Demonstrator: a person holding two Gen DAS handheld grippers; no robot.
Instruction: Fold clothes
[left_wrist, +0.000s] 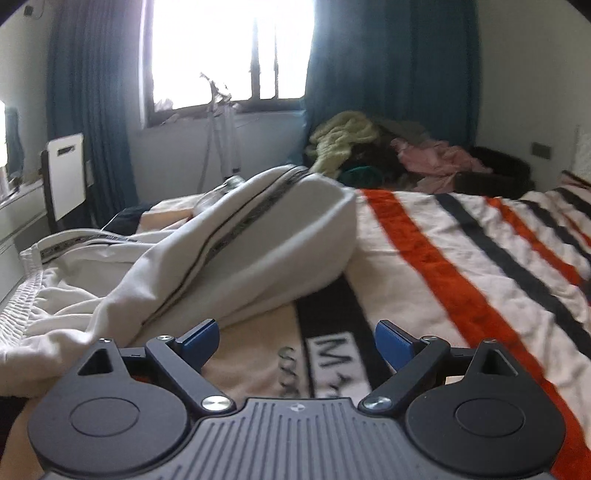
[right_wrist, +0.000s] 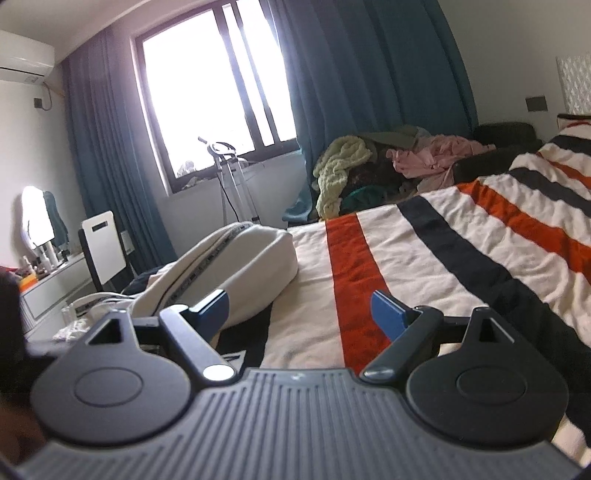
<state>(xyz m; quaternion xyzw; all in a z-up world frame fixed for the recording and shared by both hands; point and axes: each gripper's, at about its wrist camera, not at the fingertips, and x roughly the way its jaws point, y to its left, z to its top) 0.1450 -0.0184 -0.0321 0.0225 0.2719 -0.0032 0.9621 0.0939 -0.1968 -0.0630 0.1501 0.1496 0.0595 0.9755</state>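
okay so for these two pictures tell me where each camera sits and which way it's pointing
Left wrist: on the left gripper, low over the striped blanket, facing the window; open blue fingers show, white trousers just ahead.
Right wrist: on the right gripper, same heading, slightly farther back; open fingers show.
Shared: trousers, blanket, window, clothes pile.

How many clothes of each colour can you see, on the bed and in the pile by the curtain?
White, on the striped blanket: 1, the white garment.
Yellow-green, in the pile: 1, the fuzzy yellow-green piece.
Pink, in the pile: 1, the pink garment.
Dark pieces in the pile: too jumbled to count.
Total I can tell apart: 3.
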